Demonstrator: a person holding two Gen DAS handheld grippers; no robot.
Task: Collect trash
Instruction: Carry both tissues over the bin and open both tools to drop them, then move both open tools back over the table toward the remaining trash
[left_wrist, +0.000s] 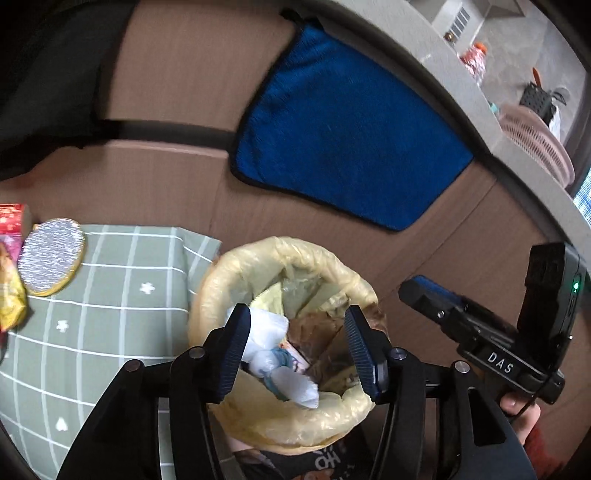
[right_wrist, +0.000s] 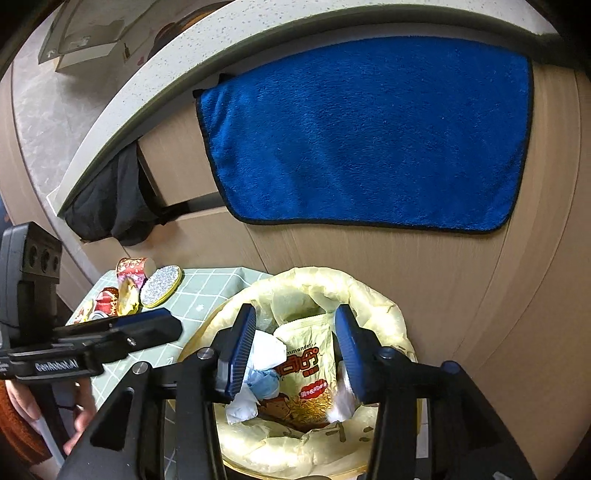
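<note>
Both grippers hang over the trash bin with their jaws apart and nothing between the pads.

From the left wrist, the left gripper (left_wrist: 295, 349) stands released above the trash bin (left_wrist: 236, 280), whose yellow plastic liner is rolled over the rim. Crumpled white tissue (left_wrist: 267, 330) lies inside, below the blue pads. The right gripper (left_wrist: 428, 291) shows at the right edge, held by a hand (left_wrist: 517, 410). A silver scouring pad (left_wrist: 51, 256) and snack wrappers (left_wrist: 9, 291) lie on the checked green cloth (left_wrist: 110, 332) left of the bin. A blue towel (left_wrist: 343, 136) hangs on the cabinet front behind.

From the right wrist, the right gripper (right_wrist: 295, 352) is likewise loosed, above a yellow snack packet (right_wrist: 306, 373) and tissue (right_wrist: 264, 350) lying in the bin (right_wrist: 391, 317). The left gripper (right_wrist: 155, 326) reaches in from the left.
</note>
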